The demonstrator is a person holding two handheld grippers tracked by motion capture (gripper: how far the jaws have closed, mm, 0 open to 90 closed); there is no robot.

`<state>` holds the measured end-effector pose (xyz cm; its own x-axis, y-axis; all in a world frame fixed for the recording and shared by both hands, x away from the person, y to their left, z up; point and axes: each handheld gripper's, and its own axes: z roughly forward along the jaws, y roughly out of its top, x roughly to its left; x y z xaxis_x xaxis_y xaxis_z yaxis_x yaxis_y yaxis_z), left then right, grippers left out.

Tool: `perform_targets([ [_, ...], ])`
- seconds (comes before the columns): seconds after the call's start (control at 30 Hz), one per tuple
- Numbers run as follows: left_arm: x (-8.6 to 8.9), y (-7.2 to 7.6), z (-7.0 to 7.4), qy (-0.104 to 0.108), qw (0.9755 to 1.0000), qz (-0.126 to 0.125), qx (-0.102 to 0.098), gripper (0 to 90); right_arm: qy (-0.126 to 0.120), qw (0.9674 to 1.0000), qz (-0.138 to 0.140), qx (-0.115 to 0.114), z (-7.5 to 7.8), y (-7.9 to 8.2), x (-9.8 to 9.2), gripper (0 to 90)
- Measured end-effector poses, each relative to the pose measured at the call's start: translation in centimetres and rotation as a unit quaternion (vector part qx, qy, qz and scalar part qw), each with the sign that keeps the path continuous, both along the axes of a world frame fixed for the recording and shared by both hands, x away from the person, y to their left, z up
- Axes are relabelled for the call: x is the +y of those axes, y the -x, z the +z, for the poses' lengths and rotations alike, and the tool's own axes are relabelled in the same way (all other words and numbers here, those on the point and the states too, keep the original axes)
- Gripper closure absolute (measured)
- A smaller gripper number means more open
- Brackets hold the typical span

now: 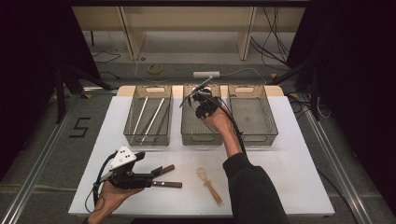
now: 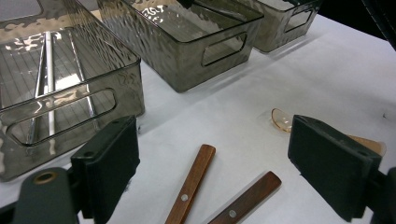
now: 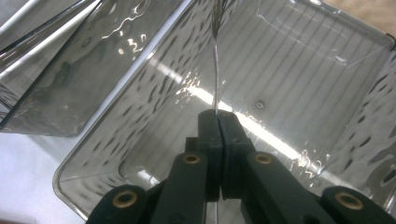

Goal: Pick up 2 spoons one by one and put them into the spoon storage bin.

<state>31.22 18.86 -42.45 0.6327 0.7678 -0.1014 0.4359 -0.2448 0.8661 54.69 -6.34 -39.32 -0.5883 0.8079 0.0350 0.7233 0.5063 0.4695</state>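
Observation:
My right gripper (image 1: 199, 95) (image 3: 218, 115) hovers over the middle grey see-through bin (image 1: 201, 139) (image 3: 116, 121), shut on a thin metal utensil (image 1: 204, 83) (image 3: 215, 70) that sticks up out of its jaws. Near the table's front left, my left gripper (image 1: 156, 175) (image 2: 212, 140) stands open and low. Two wooden-handled utensils (image 1: 167, 168) (image 2: 191, 184) lie on the white table just ahead of and between its pads (image 2: 112, 158), untouched. A wooden-handled piece with a clear amber head (image 1: 212, 189) (image 2: 281, 120) lies to their right.
Three bins stand in a row at the back. The left bin (image 1: 147, 140) (image 2: 70, 93) holds two pale rods (image 1: 148, 114). The right bin (image 1: 254, 137) (image 2: 280, 28) shows nothing inside. The table's edges drop to a dark floor with cables.

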Motion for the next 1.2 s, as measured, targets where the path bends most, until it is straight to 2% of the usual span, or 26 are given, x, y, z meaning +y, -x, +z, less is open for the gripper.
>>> perform_targets([
  [0.1, 0.0, 0.0, 0.0, 0.000, 1.0000, 0.000, 0.001, 15.7, -0.007, 1.0000, -0.005, -0.001, -0.2, 0.0, 0.1, 86.7],
  [0.23, 0.0, 0.0, 0.0, -0.001, 1.0000, 0.000, 0.001, 15.7, -0.021, 0.9998, 0.003, 0.000, -0.1, 0.0, 0.1, 70.6],
  [0.4, 0.1, 0.0, 0.0, -0.002, 1.0000, 0.001, 0.001, 15.7, -0.032, 0.9994, 0.008, 0.000, 0.7, 0.4, -0.3, 57.1],
  [0.5, 0.1, 0.0, 0.0, 0.001, 1.0000, 0.003, 0.000, 15.7, -0.029, 0.9994, 0.022, 0.000, 1.4, 1.2, -0.5, 47.0],
  [0.6, 0.1, 0.0, 0.0, 0.000, 1.0000, 0.004, 0.001, 15.7, -0.028, 0.9989, 0.036, -0.008, 2.0, 2.4, -0.7, 41.6],
  [0.83, 0.1, 0.0, 0.0, 0.001, 1.0000, 0.008, 0.000, 15.7, -0.040, 0.9975, 0.055, -0.020, 2.7, 5.3, -1.6, 36.2],
  [1.2, 0.1, -0.1, 0.0, 0.001, 1.0000, 0.009, 0.001, 15.7, -0.045, 0.9964, 0.069, -0.022, 2.0, 9.8, -2.9, 31.2],
])
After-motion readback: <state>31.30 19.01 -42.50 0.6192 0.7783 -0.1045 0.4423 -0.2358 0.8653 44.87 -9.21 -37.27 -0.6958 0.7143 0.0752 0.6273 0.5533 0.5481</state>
